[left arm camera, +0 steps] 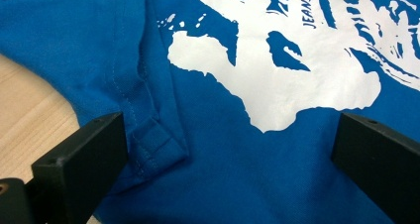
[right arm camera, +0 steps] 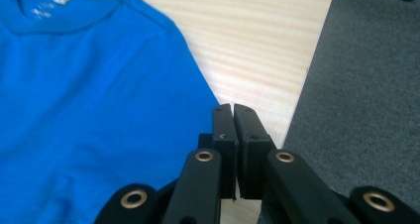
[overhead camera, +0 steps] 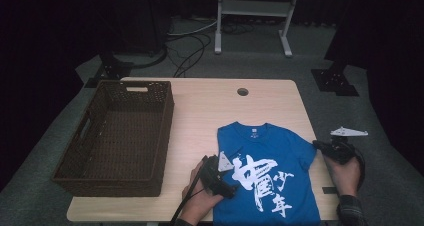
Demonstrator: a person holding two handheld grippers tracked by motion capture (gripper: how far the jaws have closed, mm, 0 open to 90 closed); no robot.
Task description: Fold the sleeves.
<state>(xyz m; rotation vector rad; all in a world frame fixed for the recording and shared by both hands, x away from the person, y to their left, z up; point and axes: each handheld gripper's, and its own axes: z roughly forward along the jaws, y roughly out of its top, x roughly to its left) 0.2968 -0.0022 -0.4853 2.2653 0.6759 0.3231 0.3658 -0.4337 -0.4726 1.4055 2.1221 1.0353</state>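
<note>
A blue T-shirt [overhead camera: 270,161] with a white print lies flat on the right half of the wooden table [overhead camera: 200,111], collar to the far side. My left gripper [overhead camera: 226,180] rests at the shirt's left edge. In the left gripper view it [left arm camera: 228,154] is open, its jaws wide apart over the left sleeve seam [left arm camera: 148,135] and the white print [left arm camera: 277,80]. My right gripper [overhead camera: 320,146] sits at the shirt's right sleeve edge. In the right gripper view it [right arm camera: 233,110] is shut, jaws pressed together beside the blue cloth [right arm camera: 99,110], and I see no cloth between them.
A dark wicker basket [overhead camera: 165,131] stands on the table's left half. A cable hole [overhead camera: 242,91] is near the far edge. The table's right edge [right arm camera: 307,85] drops to grey carpet just beside my right gripper. A white stand [overhead camera: 255,8] and cables are beyond the table.
</note>
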